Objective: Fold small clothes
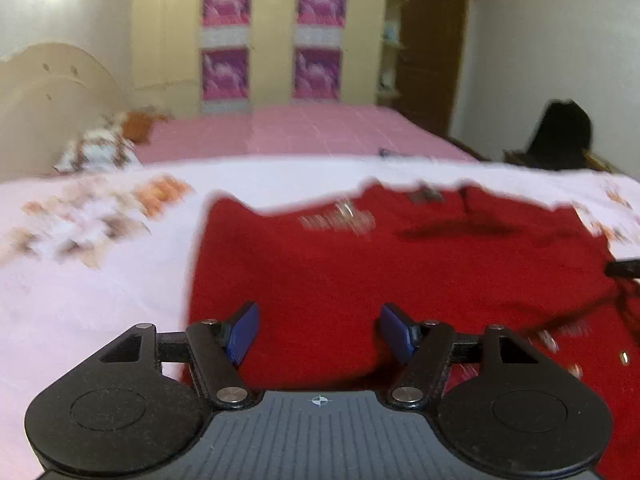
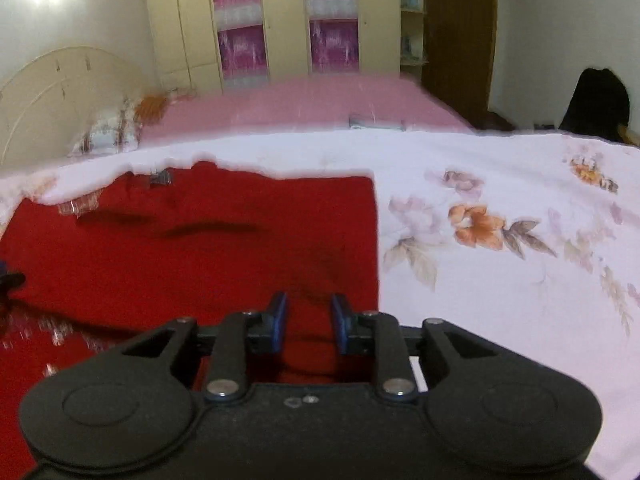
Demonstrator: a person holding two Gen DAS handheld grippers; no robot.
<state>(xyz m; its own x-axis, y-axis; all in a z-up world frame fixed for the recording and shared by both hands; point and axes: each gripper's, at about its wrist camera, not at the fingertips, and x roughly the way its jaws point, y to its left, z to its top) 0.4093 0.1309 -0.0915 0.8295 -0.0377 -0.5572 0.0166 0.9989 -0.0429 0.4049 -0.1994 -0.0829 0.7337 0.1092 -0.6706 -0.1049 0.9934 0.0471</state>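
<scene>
A red garment [image 1: 360,272] lies spread flat on a white floral sheet [image 1: 92,280]. Silver print shows near its far edge and near its right side. My left gripper [image 1: 318,328] is open, its blue pads wide apart, just above the garment's near left part. In the right wrist view the same red garment [image 2: 180,260] fills the left half, its right edge straight against the sheet [image 2: 500,280]. My right gripper [image 2: 308,316] stands open with a narrow gap, low over the garment near its right edge. Whether it touches the cloth is unclear.
A pink bed cover [image 1: 312,132] lies beyond the sheet, with a patterned pillow [image 1: 100,148] at the headboard on the left. A small dark object [image 2: 376,122] rests on the pink cover. A wardrobe [image 1: 260,32] and a door stand behind. A dark chair [image 1: 560,136] is at right.
</scene>
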